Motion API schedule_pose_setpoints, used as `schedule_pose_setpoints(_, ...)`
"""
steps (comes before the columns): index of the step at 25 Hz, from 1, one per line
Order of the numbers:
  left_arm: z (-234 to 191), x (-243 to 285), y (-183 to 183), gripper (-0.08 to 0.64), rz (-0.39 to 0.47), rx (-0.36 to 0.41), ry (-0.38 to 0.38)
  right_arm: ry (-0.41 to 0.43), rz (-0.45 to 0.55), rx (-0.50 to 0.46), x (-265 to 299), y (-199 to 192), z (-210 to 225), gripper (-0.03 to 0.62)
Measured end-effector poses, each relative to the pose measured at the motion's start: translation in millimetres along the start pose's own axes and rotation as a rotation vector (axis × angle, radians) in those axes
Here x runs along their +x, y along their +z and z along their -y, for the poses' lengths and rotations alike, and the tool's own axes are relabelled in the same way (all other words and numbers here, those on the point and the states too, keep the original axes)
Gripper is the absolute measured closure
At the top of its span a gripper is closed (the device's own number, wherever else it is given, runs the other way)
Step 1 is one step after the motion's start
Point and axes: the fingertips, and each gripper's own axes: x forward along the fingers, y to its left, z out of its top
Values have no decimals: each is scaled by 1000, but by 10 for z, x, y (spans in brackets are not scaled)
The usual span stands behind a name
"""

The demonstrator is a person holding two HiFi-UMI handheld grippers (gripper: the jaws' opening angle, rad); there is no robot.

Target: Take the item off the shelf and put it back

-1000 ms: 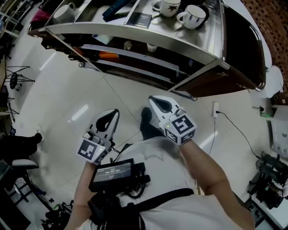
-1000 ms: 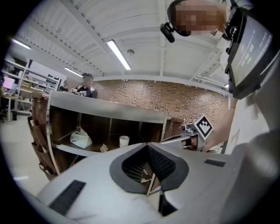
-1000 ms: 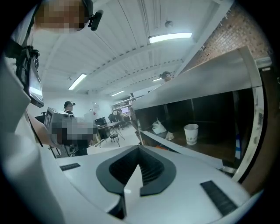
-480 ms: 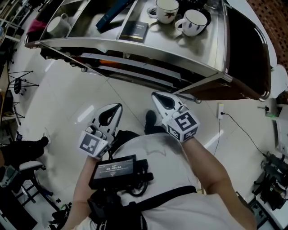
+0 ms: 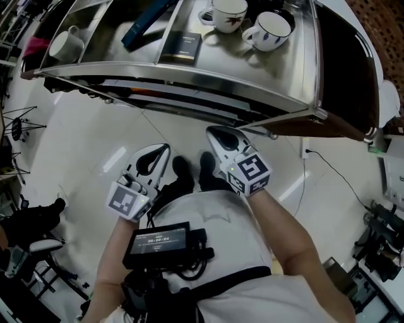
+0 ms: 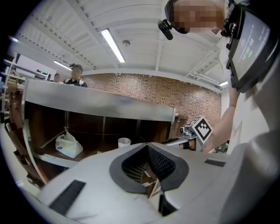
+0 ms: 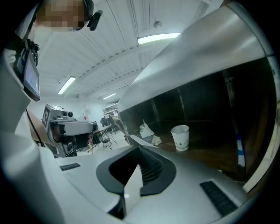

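Since a second ago the head view has drawn in on the stainless-steel shelf unit (image 5: 189, 81). More of its top tier shows, and two dark shoes now stand just short of its lower edge, where one showed before. Both tools have stayed low at waist level, noses toward the shelf. Left gripper (image 5: 159, 152): jaws pressed together, nothing between them. Right gripper (image 5: 216, 134): the same, jaws fully together and empty. I judge they are carried low and closed because this is an approach, not yet a reach; neither is near any object. The top tier carries a pair of white ceramic mugs (image 5: 227, 11) side by side, a small dark flat box (image 5: 183, 45) and a long dark-blue object (image 5: 146, 24). On the lower tier, seen from the gripper views, a white paper cup (image 7: 180, 137) stands upright. A crumpled white pouch (image 6: 68, 146) lies well apart from it. Which of these is the task's item I cannot tell; every candidate sits on the shelf, untouched. The right gripper looks along the lower tier with the paper cup ahead, so the cup seems likeliest, as a guess only. Whichever is chosen, the jaws must spread before closing in.
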Motion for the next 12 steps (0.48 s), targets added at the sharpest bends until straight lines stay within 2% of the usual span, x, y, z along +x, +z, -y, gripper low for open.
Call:
schedule_pose_setpoints(4,-190,111,-132,549,4,-17,2,-45,-19,2,223,-64,169,586)
schedule_pose_setpoints(12,-321,105,-445,549,2,-77,13,-245,-61,2,576,-166,806,580)
